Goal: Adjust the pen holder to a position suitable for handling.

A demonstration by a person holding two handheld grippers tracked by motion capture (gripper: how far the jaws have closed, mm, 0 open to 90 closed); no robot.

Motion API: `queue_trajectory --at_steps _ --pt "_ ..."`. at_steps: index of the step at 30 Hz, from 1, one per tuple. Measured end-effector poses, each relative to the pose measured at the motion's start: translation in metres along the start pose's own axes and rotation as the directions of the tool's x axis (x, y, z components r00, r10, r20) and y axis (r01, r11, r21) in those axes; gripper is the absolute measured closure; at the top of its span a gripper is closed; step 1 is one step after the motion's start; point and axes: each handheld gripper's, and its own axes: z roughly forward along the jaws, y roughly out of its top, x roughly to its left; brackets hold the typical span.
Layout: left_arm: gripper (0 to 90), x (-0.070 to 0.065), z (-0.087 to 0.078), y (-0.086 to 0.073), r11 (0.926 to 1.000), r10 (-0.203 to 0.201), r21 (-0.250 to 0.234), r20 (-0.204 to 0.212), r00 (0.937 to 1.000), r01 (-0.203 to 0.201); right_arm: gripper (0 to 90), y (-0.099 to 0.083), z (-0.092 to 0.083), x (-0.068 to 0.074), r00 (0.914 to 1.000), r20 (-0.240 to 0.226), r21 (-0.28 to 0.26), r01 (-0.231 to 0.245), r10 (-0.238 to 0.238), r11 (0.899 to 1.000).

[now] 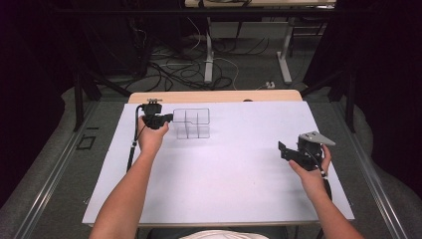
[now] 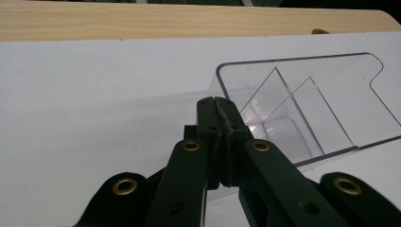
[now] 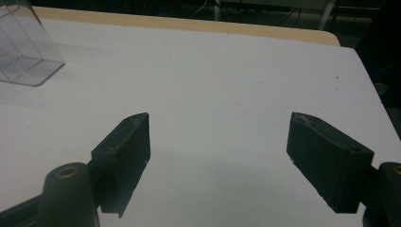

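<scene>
High view: a clear plastic tray (image 1: 191, 123) with inner dividers stands on the far left part of the counter (image 1: 224, 169), which is covered by a white sheet with a strip of light wood showing along its far edge. The left tool (image 1: 169, 118) is at the tray's left wall, held by the left hand (image 1: 151, 137). The right tool (image 1: 282, 151) is held well apart from the tray, over the right side of the sheet, by the right hand (image 1: 313, 174); a grey three-cornered plate sits on top of it. Beyond the counter lie grey floor, loose cables (image 1: 179, 69) and the white legs of another table (image 1: 209, 55); the sides of the room are dark.

Left gripper view: the left tool (image 2: 218, 101) has its jaws pressed together on the tray's (image 2: 307, 104) near wall, close to a rounded corner. The tray is see-through, its rim showing as a dark line with a notched outline at one corner, and thin partitions split it into compartments. White sheet (image 2: 94, 94) lies around it, the wooden strip (image 2: 142, 21) beyond.

Right gripper view: the right tool (image 3: 220, 158) has its jaws wide apart with nothing between them, above bare white sheet (image 3: 213, 75). A corner of the tray (image 3: 26, 52) shows at the upper left, and the wood edge (image 3: 189, 26) runs across the top with dark room behind.
</scene>
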Motion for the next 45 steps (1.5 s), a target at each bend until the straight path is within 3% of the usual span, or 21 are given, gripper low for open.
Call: queue_trajectory --at_steps 7,14,20,25,34,45 --pt "90.0 -0.012 0.004 -0.001 1.0000 -0.010 0.002 0.020 0.9998 0.010 22.1 0.000 0.000 0.001 1.0000 -0.003 0.002 -0.003 0.003 1.000" --pt "90.0 -0.033 0.010 -0.004 1.0000 0.004 -0.007 0.040 0.9992 -0.004 22.1 -0.001 0.001 0.001 1.0000 -0.008 0.003 0.006 -0.006 1.000" --pt "90.0 -0.044 0.016 -0.004 0.9997 0.012 -0.022 0.054 0.9985 -0.011 22.2 -0.001 0.001 0.002 0.9999 -0.011 0.004 0.006 -0.006 1.000" --pt "90.0 -0.050 0.019 -0.003 0.9993 0.029 -0.024 0.062 0.9976 -0.027 22.2 -0.001 0.002 0.003 0.9999 -0.014 0.011 -0.009 0.009 1.000" --pt "90.0 -0.062 0.026 -0.002 0.9985 0.047 -0.031 0.073 0.9962 -0.045 22.2 -0.001 0.002 0.003 0.9998 -0.017 0.008 0.003 -0.003 1.000" --pt "90.0 -0.063 0.028 0.000 0.9988 0.047 -0.021 0.086 0.9952 -0.045 22.2 -0.001 0.001 0.003 0.9999 -0.015 0.008 0.008 -0.008 1.000"
